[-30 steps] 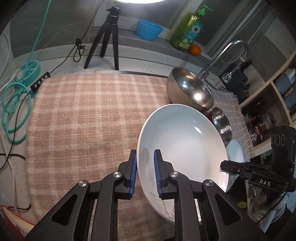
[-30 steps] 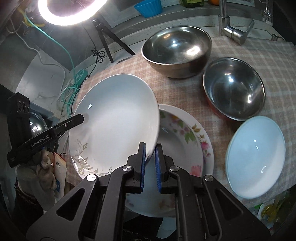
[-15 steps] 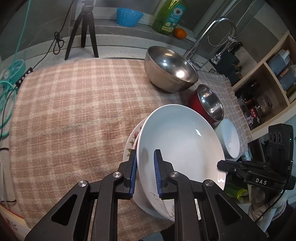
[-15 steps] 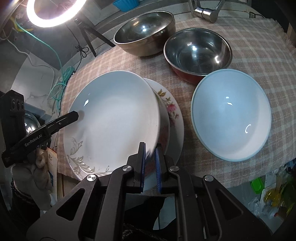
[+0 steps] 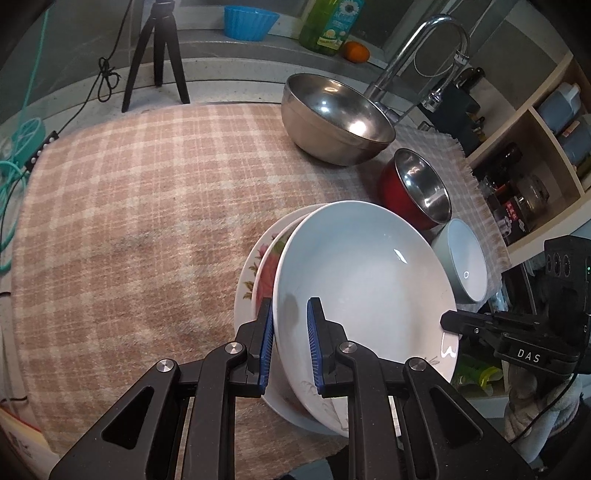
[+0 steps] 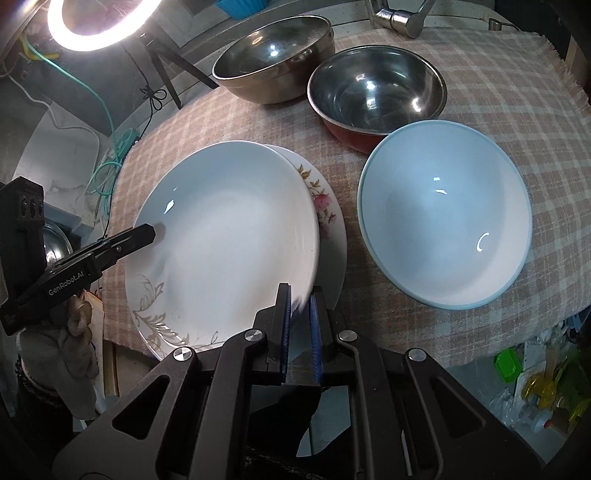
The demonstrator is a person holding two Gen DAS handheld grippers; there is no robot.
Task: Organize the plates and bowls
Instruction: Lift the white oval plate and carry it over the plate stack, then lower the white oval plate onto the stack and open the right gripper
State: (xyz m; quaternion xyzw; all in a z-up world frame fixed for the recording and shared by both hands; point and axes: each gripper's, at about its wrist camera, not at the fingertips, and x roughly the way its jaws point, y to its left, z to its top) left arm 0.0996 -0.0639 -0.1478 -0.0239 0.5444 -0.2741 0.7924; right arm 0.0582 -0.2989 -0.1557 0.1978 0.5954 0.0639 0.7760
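A white plate with a gold leaf pattern sits low over a floral plate on the checked cloth. My left gripper is shut on its left rim. My right gripper is shut on the opposite rim. Each gripper shows in the other's view: the right gripper and the left gripper, both at the plate's edge. To the right stand a pale blue bowl, a red steel-lined bowl and a large steel bowl.
A tripod with a ring light stands behind the cloth. A faucet, soap bottle and blue cup line the back. Shelves rise at the right. Teal cable lies at the left.
Both grippers carried the white plate to the right and down, from beside the floral plate to over it. Neither grip changed.
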